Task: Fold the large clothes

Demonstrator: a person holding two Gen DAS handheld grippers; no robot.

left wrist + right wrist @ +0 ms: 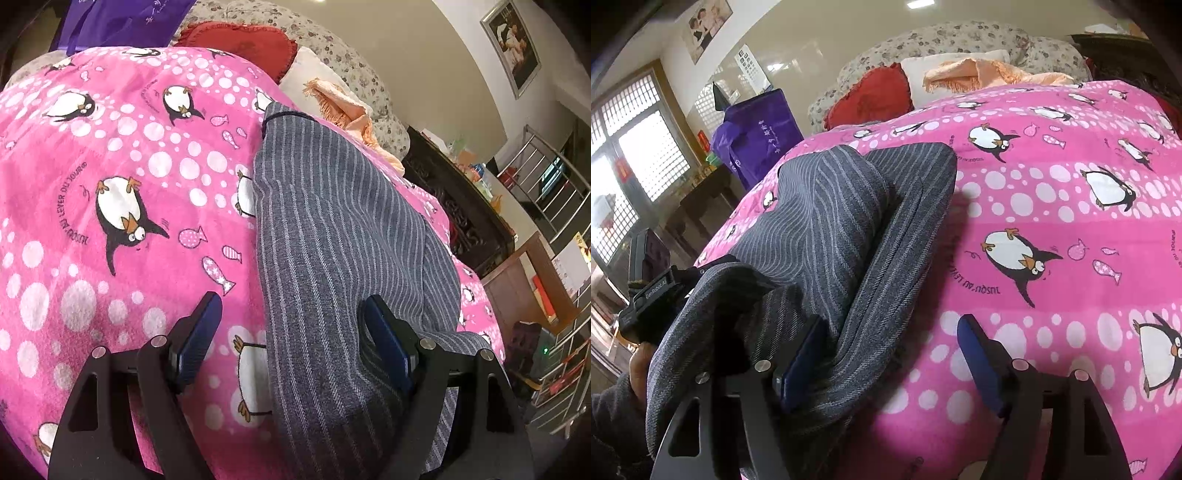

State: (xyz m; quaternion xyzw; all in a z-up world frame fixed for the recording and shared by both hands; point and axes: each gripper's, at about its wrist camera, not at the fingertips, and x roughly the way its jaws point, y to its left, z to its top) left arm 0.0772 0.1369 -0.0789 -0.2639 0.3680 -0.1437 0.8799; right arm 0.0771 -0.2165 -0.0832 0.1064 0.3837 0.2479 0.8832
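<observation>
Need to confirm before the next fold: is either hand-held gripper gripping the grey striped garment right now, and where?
Neither. Both stand open over the grey striped garment, its edge between the fingers but unpinched.

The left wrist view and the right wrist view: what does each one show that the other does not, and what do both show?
Only the left wrist view shows the metal railing and the dark carved cabinet beside the bed. Only the right wrist view shows the bright window and a person's hand holding the other gripper. Both show the grey striped garment lying on the pink penguin blanket, the red heart pillow and the purple bag.
</observation>
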